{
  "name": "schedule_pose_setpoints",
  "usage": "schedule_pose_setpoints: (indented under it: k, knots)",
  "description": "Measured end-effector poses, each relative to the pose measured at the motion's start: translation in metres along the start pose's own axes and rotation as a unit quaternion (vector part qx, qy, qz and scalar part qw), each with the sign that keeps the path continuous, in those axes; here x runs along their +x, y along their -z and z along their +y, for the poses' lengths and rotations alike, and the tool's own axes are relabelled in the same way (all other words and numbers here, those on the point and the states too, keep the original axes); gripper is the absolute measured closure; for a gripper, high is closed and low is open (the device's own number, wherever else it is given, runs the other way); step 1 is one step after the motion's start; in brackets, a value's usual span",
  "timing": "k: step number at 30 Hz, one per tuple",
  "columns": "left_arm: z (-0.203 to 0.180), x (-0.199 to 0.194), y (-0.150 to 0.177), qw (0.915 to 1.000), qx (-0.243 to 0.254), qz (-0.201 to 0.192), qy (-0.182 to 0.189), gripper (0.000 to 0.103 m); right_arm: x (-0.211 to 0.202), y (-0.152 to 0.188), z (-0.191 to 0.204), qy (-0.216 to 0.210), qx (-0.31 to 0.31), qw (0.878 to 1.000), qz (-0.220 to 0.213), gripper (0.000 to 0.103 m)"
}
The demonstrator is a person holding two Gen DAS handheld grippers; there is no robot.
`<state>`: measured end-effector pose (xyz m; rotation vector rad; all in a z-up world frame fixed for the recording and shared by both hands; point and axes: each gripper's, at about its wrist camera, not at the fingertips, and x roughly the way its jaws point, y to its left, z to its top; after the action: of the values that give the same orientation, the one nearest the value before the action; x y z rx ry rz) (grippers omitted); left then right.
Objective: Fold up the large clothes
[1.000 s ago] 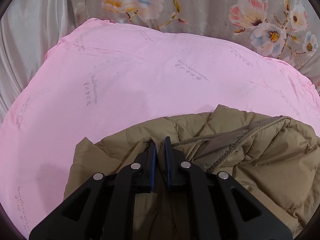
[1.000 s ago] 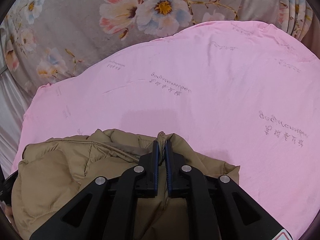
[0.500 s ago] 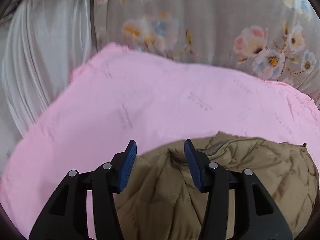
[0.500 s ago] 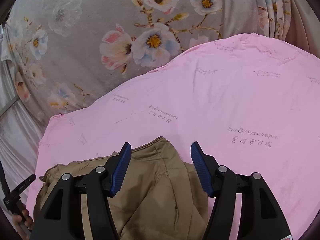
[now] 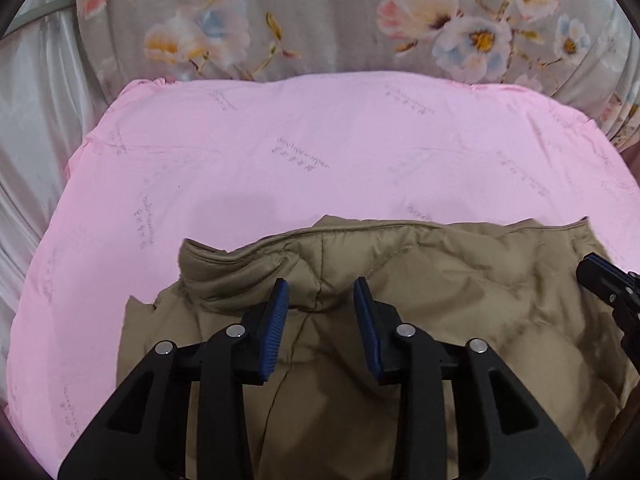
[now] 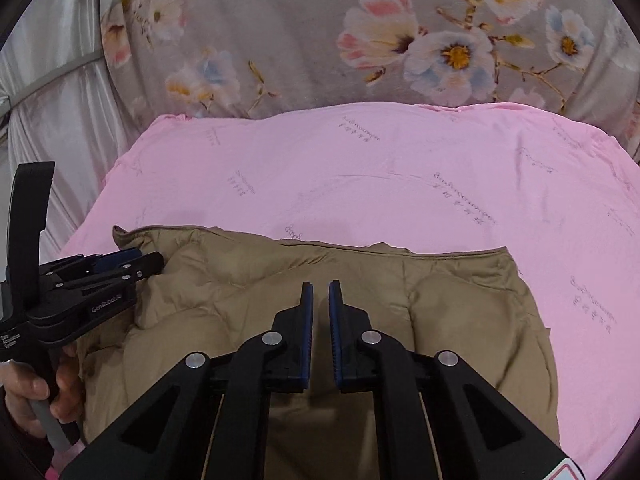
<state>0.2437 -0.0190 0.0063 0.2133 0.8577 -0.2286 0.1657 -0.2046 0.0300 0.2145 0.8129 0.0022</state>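
A tan puffer jacket lies spread flat on a pink sheet, its straight far edge running across both views. My left gripper hovers over the jacket's left part near a raised fold. Its jaws are closing, and nothing is pinched between the blue pads. In the right wrist view it shows at the jacket's left corner, with a hand on its handle. My right gripper hangs over the jacket's middle. Its jaws are closing to a narrow gap with no cloth between them.
A grey floral curtain hangs behind the far edge of the sheet. Pale silvery drapes fall along the left side. The bare pink sheet stretches beyond and to both sides of the jacket.
Both grippers let go of the bunched jacket fabric, opened wide and drew back. Their jaws have since narrowed. The jacket now lies flatter and wider.
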Motion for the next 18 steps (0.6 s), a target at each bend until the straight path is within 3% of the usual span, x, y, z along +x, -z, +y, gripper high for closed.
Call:
schedule_pose_setpoints:
  k: [5,11,18]
  knots:
    - [0.007,0.022,0.003,0.9999,-0.010,0.000,-0.007,0.069,0.032,-0.004,-0.025,0.039,0.019,0.999,0.022,0.097]
    - [0.008,0.036,0.007,0.9997,-0.020,-0.012,-0.008,0.069,0.047,-0.001,-0.049,0.025,0.064,0.997,0.027,0.101]
    - [0.008,0.043,0.011,0.9994,-0.029,-0.019,-0.007,0.069,0.056,0.004,-0.046,0.032,0.064,0.997,0.022,0.102]
